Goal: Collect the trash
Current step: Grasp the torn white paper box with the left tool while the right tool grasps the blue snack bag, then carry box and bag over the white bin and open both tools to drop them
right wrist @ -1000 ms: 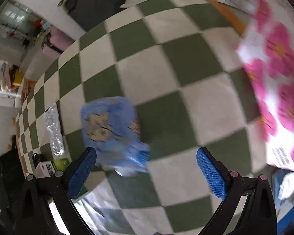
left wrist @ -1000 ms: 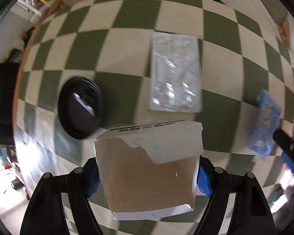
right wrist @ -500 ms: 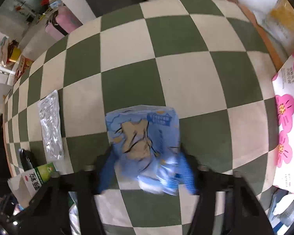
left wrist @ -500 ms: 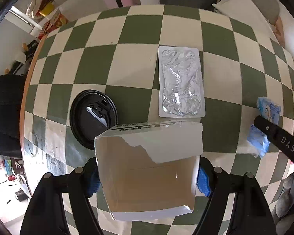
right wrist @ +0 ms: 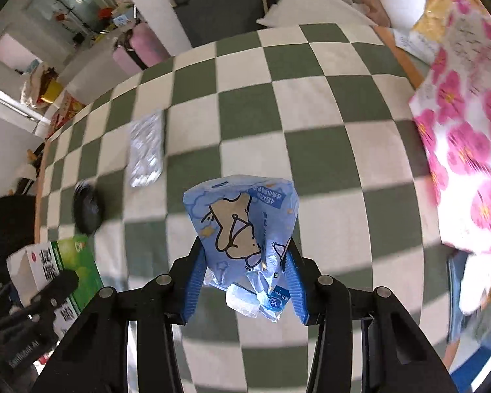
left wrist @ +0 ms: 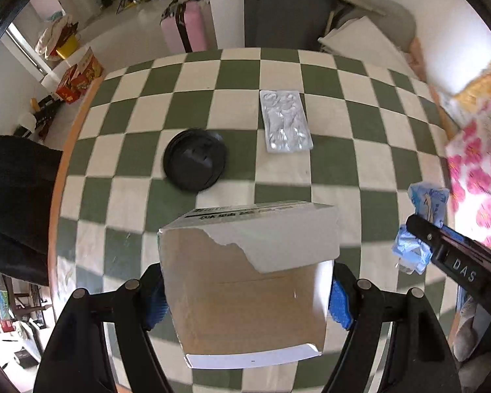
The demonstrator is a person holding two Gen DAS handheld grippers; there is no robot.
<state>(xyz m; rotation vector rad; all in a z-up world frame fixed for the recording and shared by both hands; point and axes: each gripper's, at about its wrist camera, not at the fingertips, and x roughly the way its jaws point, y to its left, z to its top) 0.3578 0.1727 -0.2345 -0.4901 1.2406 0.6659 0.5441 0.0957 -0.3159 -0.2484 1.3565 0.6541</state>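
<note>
Both wrist views look down, perhaps obliquely, sharing the checkered table (left wrist: 232, 68).

The letters "DAS" stand in white on the black body of the right hand-held gripper (left wrist: 422, 229), seen at the right of the left wrist view. The torn box (left wrist: 248, 281) held in the left hand-held gripper (left wrist: 247, 298) carries a printed line along its top edge, too blurred to read. In the right wrist view the blue wrapper (right wrist: 242, 229) between the fingers bears small inverted print and a label near its lower end, neither legible. The box's green-and-white face at lower left shows large characters that cannot be made out.
</note>
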